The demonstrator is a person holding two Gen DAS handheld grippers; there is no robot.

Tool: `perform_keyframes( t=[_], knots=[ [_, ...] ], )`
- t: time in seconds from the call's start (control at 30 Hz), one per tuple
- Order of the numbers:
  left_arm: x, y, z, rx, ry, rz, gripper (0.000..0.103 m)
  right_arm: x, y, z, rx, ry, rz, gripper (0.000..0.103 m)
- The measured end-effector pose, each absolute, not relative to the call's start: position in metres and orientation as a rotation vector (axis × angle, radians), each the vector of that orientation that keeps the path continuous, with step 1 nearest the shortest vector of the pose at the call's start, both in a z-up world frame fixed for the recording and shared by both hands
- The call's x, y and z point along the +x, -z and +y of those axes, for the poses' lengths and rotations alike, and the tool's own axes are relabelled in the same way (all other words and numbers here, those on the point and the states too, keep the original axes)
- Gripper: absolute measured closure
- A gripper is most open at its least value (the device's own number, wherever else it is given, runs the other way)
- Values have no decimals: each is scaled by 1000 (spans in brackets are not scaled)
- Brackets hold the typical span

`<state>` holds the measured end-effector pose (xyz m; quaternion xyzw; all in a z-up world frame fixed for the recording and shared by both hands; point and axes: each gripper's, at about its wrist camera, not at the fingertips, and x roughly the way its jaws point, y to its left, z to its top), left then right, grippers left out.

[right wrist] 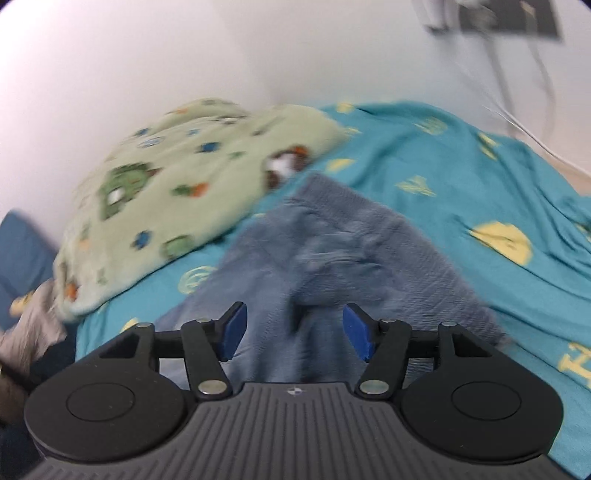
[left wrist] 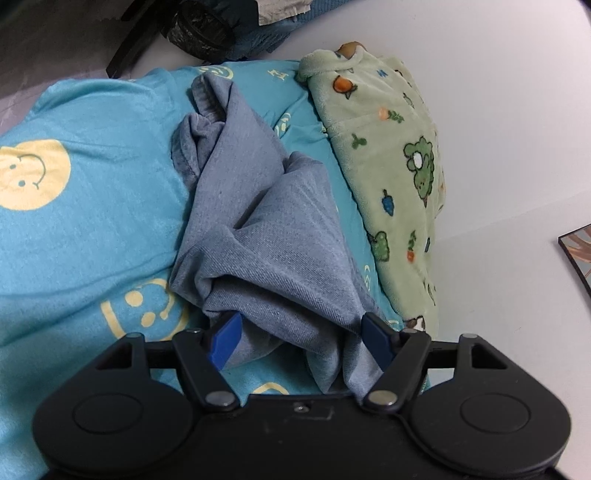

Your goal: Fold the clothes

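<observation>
A grey-blue denim garment (left wrist: 266, 221) lies crumpled on a turquoise bedsheet (left wrist: 92, 147) printed with yellow smiley faces. My left gripper (left wrist: 301, 332) stands wide at the garment's near end. Loose cloth bunches between its blue pads (left wrist: 225, 339) and drapes over their tips, and I see no pinch. In the blurred right wrist view the same garment (right wrist: 332, 251) spreads out on the sheet (right wrist: 461, 166). My right gripper (right wrist: 293, 332) hovers open just above its near part, with nothing held between the pads (right wrist: 356, 332).
A green fleece blanket (left wrist: 388, 147) with animal prints lies beside the garment against the white wall (left wrist: 498, 110); it also shows as a blanket (right wrist: 184, 177) on the left. Dark objects (left wrist: 199, 29) sit beyond the bed. Cables (right wrist: 517, 92) hang at the wall.
</observation>
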<state>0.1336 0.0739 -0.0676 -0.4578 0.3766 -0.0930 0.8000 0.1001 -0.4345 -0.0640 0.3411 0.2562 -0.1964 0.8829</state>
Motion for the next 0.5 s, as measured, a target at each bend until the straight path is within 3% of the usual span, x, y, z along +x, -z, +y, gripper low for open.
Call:
perform_keyframes(
  t=[0.17, 0.5],
  knots=[
    [134, 67, 70, -940, 195, 804, 34, 105, 65, -478, 767, 373, 538, 29],
    [135, 72, 69, -936, 202, 814, 34, 98, 104, -525, 778, 374, 714, 29]
  ],
)
